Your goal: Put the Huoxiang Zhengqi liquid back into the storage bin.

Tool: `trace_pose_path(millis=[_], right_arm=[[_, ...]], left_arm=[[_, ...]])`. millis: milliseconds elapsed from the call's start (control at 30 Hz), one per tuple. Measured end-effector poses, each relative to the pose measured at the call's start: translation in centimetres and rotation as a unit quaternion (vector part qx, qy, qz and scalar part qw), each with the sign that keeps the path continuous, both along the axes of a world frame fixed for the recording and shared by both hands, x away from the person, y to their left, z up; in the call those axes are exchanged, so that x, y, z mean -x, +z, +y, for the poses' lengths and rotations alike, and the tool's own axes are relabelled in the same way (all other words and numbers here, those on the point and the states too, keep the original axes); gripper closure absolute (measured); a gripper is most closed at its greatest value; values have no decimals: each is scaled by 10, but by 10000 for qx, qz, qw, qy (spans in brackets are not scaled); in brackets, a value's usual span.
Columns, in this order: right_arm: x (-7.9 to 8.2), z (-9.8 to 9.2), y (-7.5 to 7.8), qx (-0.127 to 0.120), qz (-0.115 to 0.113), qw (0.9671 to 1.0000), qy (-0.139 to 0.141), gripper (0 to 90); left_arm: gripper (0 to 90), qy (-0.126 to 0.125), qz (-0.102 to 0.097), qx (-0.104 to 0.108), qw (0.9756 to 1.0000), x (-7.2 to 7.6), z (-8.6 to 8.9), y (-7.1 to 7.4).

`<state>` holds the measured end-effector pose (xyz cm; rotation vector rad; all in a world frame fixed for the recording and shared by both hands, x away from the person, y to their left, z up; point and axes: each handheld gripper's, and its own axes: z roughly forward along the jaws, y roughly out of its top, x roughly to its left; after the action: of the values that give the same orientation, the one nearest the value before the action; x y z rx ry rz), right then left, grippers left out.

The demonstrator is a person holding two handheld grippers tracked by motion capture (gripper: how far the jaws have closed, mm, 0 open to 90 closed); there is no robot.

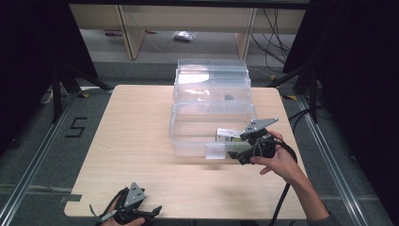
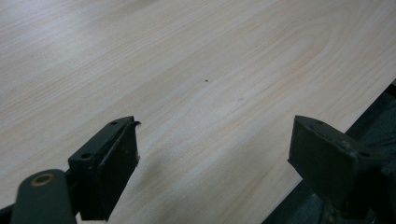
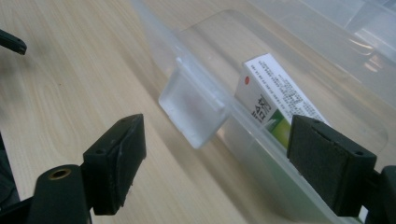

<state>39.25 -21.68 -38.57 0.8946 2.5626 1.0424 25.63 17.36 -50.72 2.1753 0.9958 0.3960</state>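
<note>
**Both grippers wide open, nothing held**

Your right gripper (image 1: pixel 236 157) sits at the near right corner of the clear bin (image 1: pixel 188 136), and its jaws stand wide apart. In the right gripper view the two black fingers (image 3: pixel 116 161) frame the bin's near wall without touching it: one is over the bare table (image 1: pixel 136 127), the other over the bin's rim. Between them you see the bin's latch tab (image 3: pixel 194 109) sticking out from the wall, clear of both fingers. The white box (image 3: pixel 273 100) with printed text and a green patch lies inside the bin, against that near wall, just behind the tab. In the high view it lies near the bin's right front corner, beside your right gripper.

Your left gripper (image 1: pixel 153 213) rests at the near edge of the table, well apart from the bin. Its jaws are also spread wide, over bare wood in the left gripper view, one finger (image 2: pixel 112 165) low over the surface and the other at the table's edge. It holds nothing.
</note>
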Motion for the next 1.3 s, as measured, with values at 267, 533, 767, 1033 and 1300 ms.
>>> trace_pose_path(millis=[267, 533, 767, 1033, 1300], right_arm=[[13, 1, -8, -139, -24, 9999, 22, 205], [25, 0, -13, -153, -5, 9998, 130, 204], [35, 0, -23, -201, -63, 9993, 316, 174], [44, 0, -31, -278, -114, 9991, 288, 165], [54, 0, -37, -370, -283, 9982, 374, 162]], left_arm=[[151, 42, -3, 130, 9999, 1, -1, 0], [151, 30, -2, 36, 10000, 0, -1, 0], [151, 55, -10, 88, 9999, 0, -1, -1], [151, 37, -4, 124, 9999, 1, -1, 0], [151, 5, -15, 35, 10000, 1, -1, 0]])
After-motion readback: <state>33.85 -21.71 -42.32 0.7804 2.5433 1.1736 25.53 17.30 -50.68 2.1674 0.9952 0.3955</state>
